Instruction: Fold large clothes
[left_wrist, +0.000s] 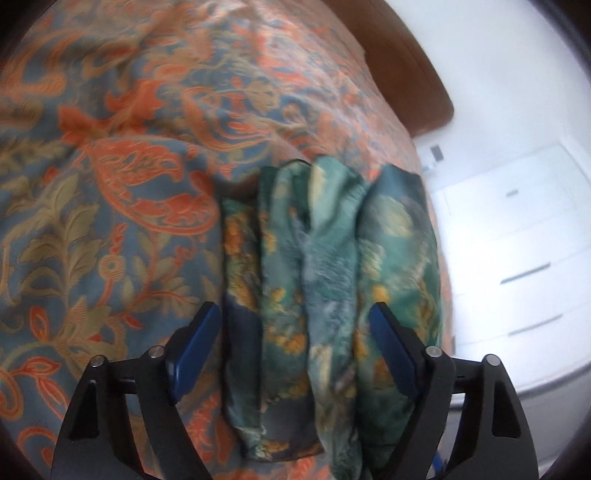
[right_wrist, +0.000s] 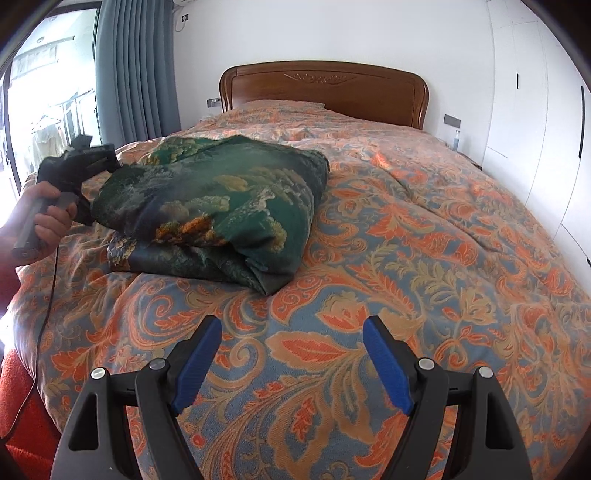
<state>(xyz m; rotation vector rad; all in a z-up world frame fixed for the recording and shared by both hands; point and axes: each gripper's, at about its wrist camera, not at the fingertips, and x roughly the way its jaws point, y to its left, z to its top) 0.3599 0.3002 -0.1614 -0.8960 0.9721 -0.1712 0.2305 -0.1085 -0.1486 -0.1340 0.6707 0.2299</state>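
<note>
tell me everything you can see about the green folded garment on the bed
The green garment is a satiny-looking fabric printed with teal, cream and orange-yellow landscape-like patches. It lies folded into a thick, puffy, roughly rectangular bundle of several layers on the orange paisley bedspread, toward its left side. In the left wrist view its stacked folded edges run between the open fingers of the left gripper, which is not closed on them. The right gripper hovers open, well clear.
</note>
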